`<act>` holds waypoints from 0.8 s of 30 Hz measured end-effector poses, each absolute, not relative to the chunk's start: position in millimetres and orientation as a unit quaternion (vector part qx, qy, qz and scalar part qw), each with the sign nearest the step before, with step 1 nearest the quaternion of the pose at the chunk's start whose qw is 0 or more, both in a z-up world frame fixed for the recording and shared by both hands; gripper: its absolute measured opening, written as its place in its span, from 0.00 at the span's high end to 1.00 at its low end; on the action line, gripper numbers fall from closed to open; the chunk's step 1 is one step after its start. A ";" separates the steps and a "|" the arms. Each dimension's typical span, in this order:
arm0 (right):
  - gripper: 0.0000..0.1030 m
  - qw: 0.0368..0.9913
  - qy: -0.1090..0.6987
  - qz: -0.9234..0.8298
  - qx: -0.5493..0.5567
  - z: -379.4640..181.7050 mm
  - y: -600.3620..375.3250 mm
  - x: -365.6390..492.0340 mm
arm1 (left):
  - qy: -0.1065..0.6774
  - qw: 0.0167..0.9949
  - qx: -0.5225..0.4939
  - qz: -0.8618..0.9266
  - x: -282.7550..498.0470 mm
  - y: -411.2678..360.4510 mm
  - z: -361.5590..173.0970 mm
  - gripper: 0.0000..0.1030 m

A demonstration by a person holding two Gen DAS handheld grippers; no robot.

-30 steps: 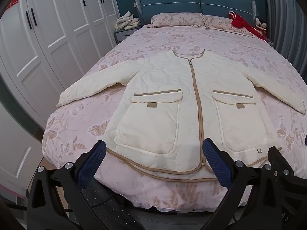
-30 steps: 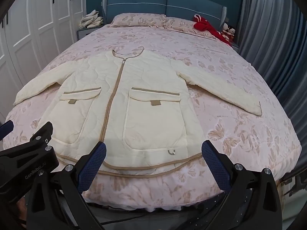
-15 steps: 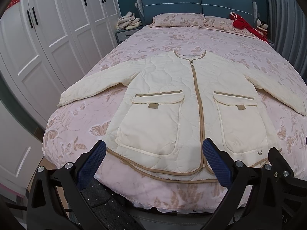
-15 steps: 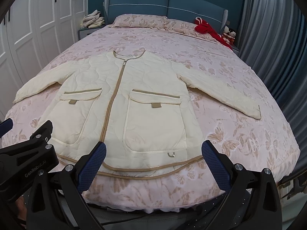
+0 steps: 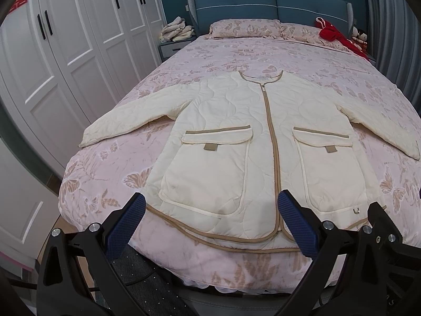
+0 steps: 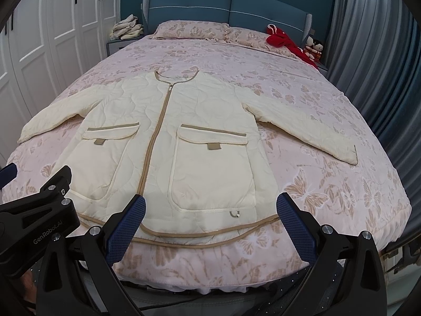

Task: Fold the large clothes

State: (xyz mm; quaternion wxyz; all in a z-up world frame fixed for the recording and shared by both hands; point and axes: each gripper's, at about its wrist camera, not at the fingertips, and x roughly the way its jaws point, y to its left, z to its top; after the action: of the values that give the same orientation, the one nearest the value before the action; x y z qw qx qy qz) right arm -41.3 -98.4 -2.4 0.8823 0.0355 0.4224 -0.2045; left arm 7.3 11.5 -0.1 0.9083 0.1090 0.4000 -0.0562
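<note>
A cream quilted jacket [image 5: 236, 137] [image 6: 200, 131] with tan trim and two flap pockets lies flat and zipped on the bed, both sleeves spread out to the sides. Its hem reaches the foot of the bed. My left gripper [image 5: 210, 221] hovers open just short of the hem, left of the zip, with nothing between its blue pads. My right gripper [image 6: 210, 221] is also open and empty, in front of the hem below the right pocket. The left gripper's body [image 6: 34, 226] shows at the lower left of the right wrist view.
The bed [image 5: 105, 173] has a pink floral cover and blue headboard [image 5: 263, 2]. White wardrobes [image 5: 65, 52] line the left wall. A nightstand with folded cloths [image 5: 176, 30] stands at the back left. A red garment [image 6: 284, 42] lies by the pillows; grey curtains [image 6: 381, 65] hang right.
Both grippers have tilted or risen slightly, so the jacket sits a little lower and farther in view. The jacket has not moved and both grippers stay open.
</note>
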 end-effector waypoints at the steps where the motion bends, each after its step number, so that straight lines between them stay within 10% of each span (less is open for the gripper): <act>1: 0.05 0.882 0.422 -0.205 0.036 -2.2 -98.4 -41.2 | 0.400 0.908 0.109 -0.056 7.4 12.2 0.0 0.05; 24: 0.05 0.883 0.421 -0.205 0.035 -1.3 -97.8 -40.7 | 0.398 0.909 0.107 -0.053 9.7 17.0 1.6 0.05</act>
State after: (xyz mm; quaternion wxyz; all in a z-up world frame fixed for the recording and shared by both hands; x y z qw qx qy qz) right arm -40.7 -97.8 -1.3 0.8829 0.0354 0.4210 -0.2051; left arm 9.7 17.0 1.6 0.9094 0.1074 0.3983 -0.0534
